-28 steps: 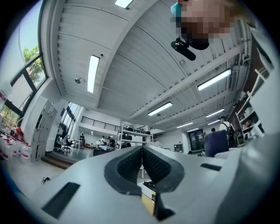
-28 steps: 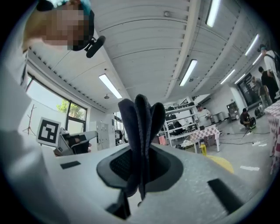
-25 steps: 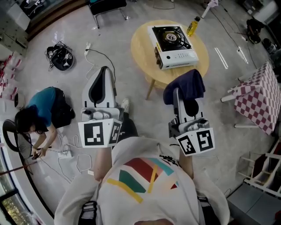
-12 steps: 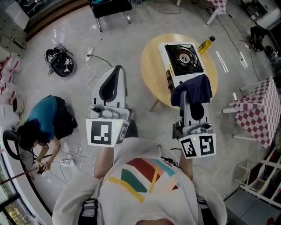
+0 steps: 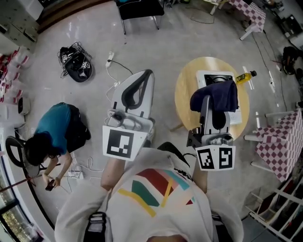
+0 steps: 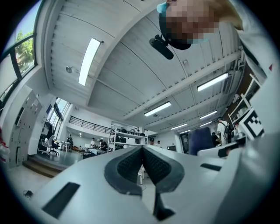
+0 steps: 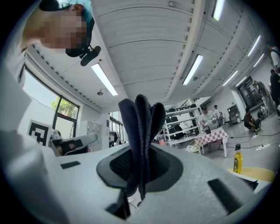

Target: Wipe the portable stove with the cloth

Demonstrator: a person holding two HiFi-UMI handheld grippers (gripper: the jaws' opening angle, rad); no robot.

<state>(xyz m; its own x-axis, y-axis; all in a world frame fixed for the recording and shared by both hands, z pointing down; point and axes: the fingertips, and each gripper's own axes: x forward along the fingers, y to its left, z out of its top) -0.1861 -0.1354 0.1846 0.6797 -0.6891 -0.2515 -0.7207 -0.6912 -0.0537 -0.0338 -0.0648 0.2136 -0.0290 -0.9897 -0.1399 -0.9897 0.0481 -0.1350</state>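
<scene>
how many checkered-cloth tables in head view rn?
2: one checkered table at the top right edge, the other at the right edge, just past the round table. More may sit outside the frame.

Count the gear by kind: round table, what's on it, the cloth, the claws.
round table: 1
portable stove: 1
yellow bottle: 1
dark blue cloth: 1
claws: 2 (left claw shut, nothing in it; right claw shut on the dark blue cloth)
Total: 6
</scene>
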